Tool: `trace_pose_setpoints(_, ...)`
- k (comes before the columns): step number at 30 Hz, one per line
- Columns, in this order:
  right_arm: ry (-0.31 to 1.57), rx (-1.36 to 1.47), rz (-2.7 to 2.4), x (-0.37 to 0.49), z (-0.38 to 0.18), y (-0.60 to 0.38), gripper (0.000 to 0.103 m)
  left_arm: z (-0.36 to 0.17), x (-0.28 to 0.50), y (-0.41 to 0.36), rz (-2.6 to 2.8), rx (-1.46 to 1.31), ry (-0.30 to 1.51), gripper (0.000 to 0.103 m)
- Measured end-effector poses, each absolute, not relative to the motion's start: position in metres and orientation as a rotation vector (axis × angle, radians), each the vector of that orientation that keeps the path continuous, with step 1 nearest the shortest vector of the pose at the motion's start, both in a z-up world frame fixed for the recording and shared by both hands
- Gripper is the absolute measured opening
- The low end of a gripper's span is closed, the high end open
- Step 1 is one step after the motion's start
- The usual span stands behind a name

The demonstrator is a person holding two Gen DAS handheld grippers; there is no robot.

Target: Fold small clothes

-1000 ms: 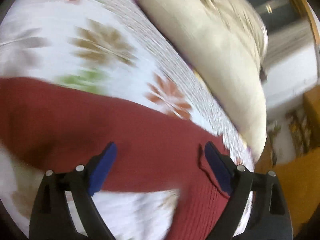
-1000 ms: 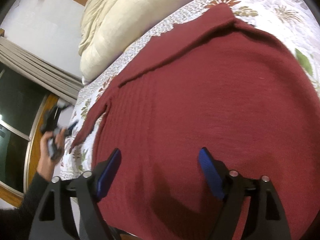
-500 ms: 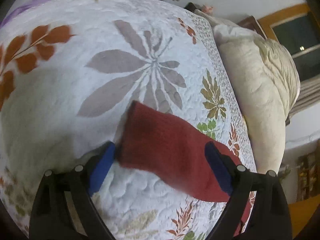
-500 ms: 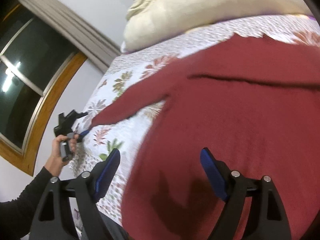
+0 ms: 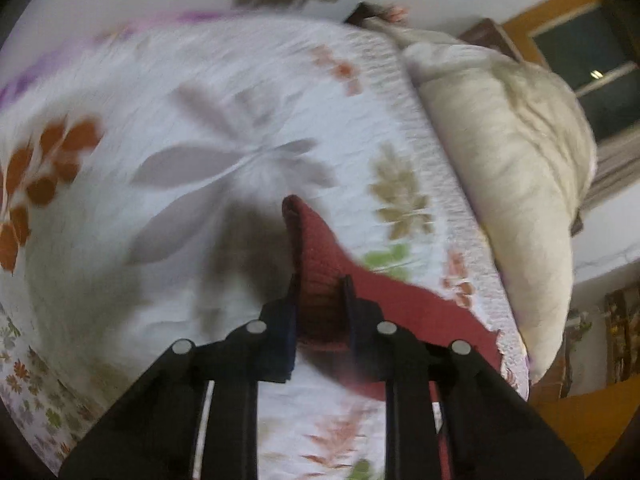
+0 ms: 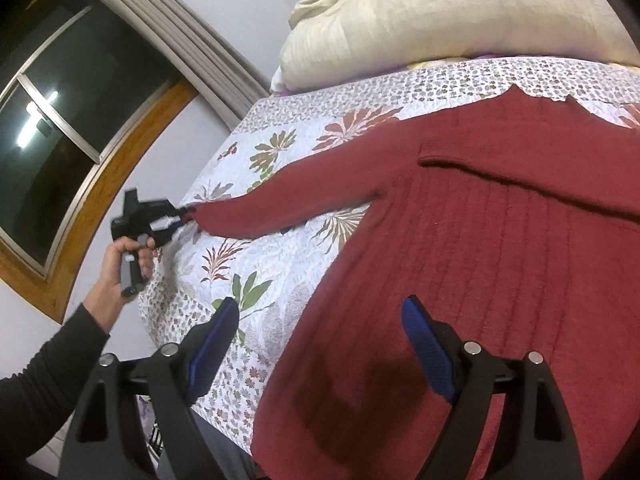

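Sweater (image 6: pixel 500 240) — spread unfolded, centre frame; left gripper (image 5: pixel 319 300) pinching sleeve cuff (image 5: pixel 310 236), right gripper (image 6: pixel 320 340) spread — folding barely begun

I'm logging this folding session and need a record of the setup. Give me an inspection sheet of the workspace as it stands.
Surface: bed with floral quilt.
Job's things: maroon sweater spread flat, one sleeve stretched sideways.
Clutter: cream pillow at the quilt's far edge.
Grippers: left gripper shut on the sleeve cuff; right gripper open above the sweater body.
Cables: nothing seen.
Surroundings: wood-framed window, curtain, white wall.
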State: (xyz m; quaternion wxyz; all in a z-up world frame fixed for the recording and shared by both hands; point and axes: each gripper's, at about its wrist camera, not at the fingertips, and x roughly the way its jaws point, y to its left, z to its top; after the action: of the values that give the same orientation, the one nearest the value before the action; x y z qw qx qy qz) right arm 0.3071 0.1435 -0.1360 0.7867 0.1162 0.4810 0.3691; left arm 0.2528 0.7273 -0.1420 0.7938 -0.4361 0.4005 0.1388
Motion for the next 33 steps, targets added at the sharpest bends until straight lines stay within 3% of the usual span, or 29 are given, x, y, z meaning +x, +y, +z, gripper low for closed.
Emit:
trace_pose_setpoints(6, 1.042, 0.325, 0.731, 0.319, -0.136, 0.112, 0.084, -0.067, 0.322, 0.636, 0.064, -0.802, 0.812, 0.015)
trace_pose_setpoints(12, 1.074, 0.453, 0.657, 0.349, -0.148, 0.06, 0.084, -0.048, 0.398, 0.503, -0.141, -0.643, 0.879, 0.014)
trace_pose_setpoints(17, 1.104, 0.549, 0.582, 0.378, -0.168, 0.012, 0.085, -0.073, 0.442, 0.397, -0.256, -0.536, 0.962, 0.013)
trace_pose_setpoints(24, 1.149, 0.606, 0.545, 0.419, -0.186, -0.017, 0.086, -0.169, 0.471, 0.3, -0.359, -0.486, 1.134, 0.015)
trace_pose_setpoints(26, 1.174, 0.649, 0.559, 0.434, -0.193, -0.016, 0.086, -0.186, 0.469, 0.295, -0.383, -0.518, 1.144, 0.031)
trace_pose_setpoints(28, 1.203, 0.719, 0.583, 0.452, -0.202, -0.016, 0.087, -0.189, 0.462, 0.301, -0.385, -0.564, 1.1, 0.075)
trace_pose_setpoints(30, 1.236, 0.793, 0.626, 0.474, -0.212, -0.01, 0.087, -0.185, 0.45, 0.322, -0.37, -0.636, 1.024, 0.083)
trace_pose_setpoints(33, 1.294, 0.844, 0.701, 0.506, -0.227, 0.008, 0.084, -0.182, 0.425, 0.355, -0.364, -0.723, 0.995, 0.083)
